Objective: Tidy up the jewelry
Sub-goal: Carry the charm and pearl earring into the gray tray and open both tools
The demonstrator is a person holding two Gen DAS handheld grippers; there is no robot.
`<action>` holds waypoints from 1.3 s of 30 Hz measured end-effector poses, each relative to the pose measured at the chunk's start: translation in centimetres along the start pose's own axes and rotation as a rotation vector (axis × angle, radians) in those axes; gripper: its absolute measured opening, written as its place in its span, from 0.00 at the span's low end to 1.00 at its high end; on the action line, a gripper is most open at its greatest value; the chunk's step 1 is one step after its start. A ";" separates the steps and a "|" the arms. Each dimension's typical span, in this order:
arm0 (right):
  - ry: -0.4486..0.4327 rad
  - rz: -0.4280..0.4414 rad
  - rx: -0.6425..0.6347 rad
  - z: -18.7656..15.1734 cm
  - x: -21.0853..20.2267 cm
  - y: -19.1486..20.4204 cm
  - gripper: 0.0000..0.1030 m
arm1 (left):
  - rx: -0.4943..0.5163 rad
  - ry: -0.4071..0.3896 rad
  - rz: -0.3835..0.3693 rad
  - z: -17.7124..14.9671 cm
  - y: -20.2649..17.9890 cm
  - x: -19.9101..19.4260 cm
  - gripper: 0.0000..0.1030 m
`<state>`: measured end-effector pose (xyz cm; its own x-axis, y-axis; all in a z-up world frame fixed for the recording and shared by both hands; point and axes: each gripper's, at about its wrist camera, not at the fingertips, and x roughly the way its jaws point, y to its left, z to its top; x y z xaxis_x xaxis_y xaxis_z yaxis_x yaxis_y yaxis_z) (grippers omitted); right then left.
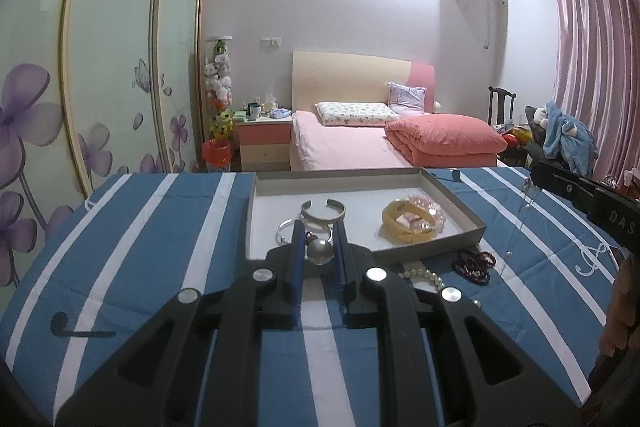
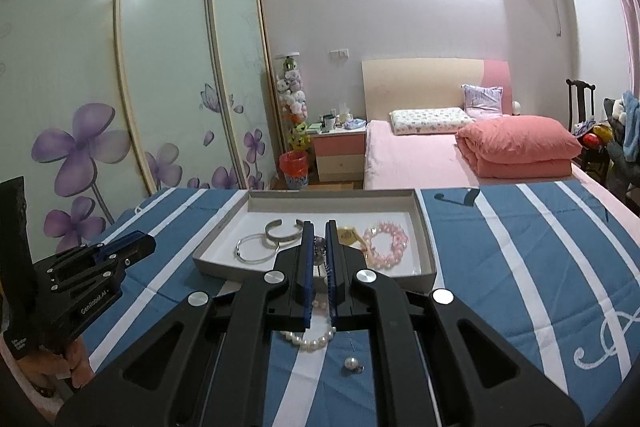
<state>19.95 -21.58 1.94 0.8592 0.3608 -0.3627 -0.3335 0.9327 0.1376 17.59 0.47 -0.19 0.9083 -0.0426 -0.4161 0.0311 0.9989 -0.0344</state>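
Observation:
My left gripper (image 1: 319, 241) is shut on a large grey pearl pendant (image 1: 319, 251), held above the front edge of the grey tray (image 1: 456, 201). My right gripper (image 2: 319, 247) is shut on a thin beaded chain (image 2: 320, 269); in the left wrist view that chain (image 1: 524, 211) dangles from it over the striped cloth. In the tray lie a silver cuff (image 2: 282, 231), a silver bangle (image 2: 254, 250), a pink bead bracelet (image 2: 386, 242) and a yellow bangle (image 1: 402, 225). I cannot tell whether the pendant and the chain are joined.
On the blue striped cloth (image 2: 520, 259) in front of the tray lie a white pearl bracelet (image 2: 308, 339), a single pearl earring (image 2: 352, 365) and a dark red bead bracelet (image 1: 474, 263). A bed (image 1: 344, 147) and wardrobe doors (image 1: 108, 67) stand beyond.

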 end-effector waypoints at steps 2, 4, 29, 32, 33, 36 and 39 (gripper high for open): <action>-0.008 -0.001 -0.003 0.4 0.1 0.0 0.06 | 0.006 -0.010 0.002 0.4 -0.1 0.2 0.14; -0.018 -0.001 -0.009 0.8 0.4 0.0 0.06 | 0.012 -0.018 0.004 0.7 -0.2 0.5 0.14; -0.026 -0.016 0.000 4.0 9.3 -1.6 0.06 | 0.018 -0.062 -0.029 5.4 -1.2 11.4 0.14; 0.002 -0.020 0.006 3.6 10.7 -1.9 0.06 | 0.009 -0.048 -0.037 5.5 -0.7 13.3 0.14; 0.011 -0.023 0.007 3.5 11.2 -1.9 0.06 | 0.006 -0.044 -0.038 5.5 -0.6 13.8 0.14; 0.034 -0.027 0.013 3.4 12.5 -2.0 0.07 | -0.003 -0.029 -0.039 5.4 -0.3 15.3 0.14; 0.055 -0.022 0.019 3.4 13.1 -2.2 0.08 | -0.001 -0.017 -0.035 5.1 -0.2 16.3 0.14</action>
<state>33.28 -18.89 -0.04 0.8435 0.3397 -0.4160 -0.3064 0.9405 0.1467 34.55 -0.29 -2.37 0.9137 -0.0776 -0.3988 0.0628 0.9968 -0.0501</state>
